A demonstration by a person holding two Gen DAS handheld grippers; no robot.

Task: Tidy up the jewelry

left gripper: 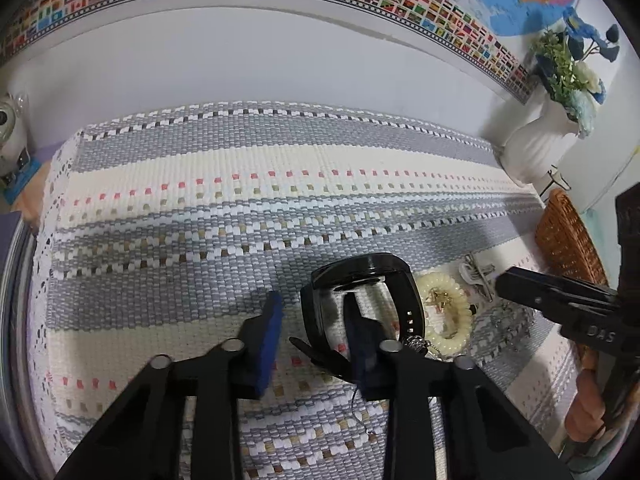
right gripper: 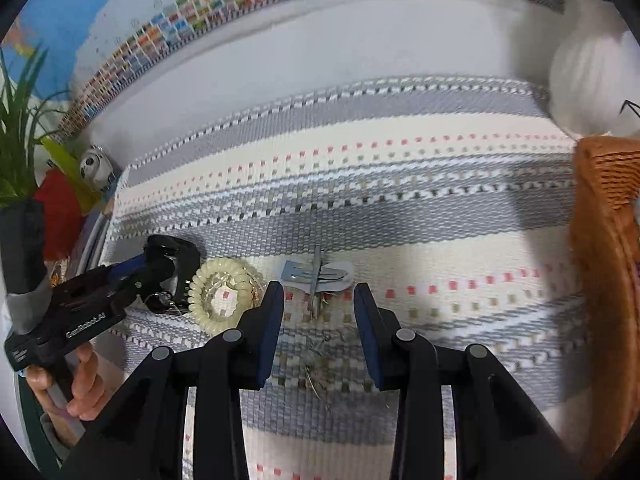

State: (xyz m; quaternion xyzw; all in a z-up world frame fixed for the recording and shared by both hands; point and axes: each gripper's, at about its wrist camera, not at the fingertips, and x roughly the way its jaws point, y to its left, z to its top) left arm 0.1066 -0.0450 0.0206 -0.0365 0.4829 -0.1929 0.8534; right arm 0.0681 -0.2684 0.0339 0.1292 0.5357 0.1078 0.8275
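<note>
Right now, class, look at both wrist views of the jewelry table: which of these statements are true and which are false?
1. One finger of the left gripper is inside the loop of the black watch. True.
2. The cream spiral hair tie lies in the wicker basket. False: it lies on the woven mat, right beside the watch.
3. The right gripper holds the hair clip. False: its jaws stand open and empty, and the clip lies on the mat just past its fingertips.
4. The wicker basket stands at the mat's right edge in the right wrist view. True.
</note>
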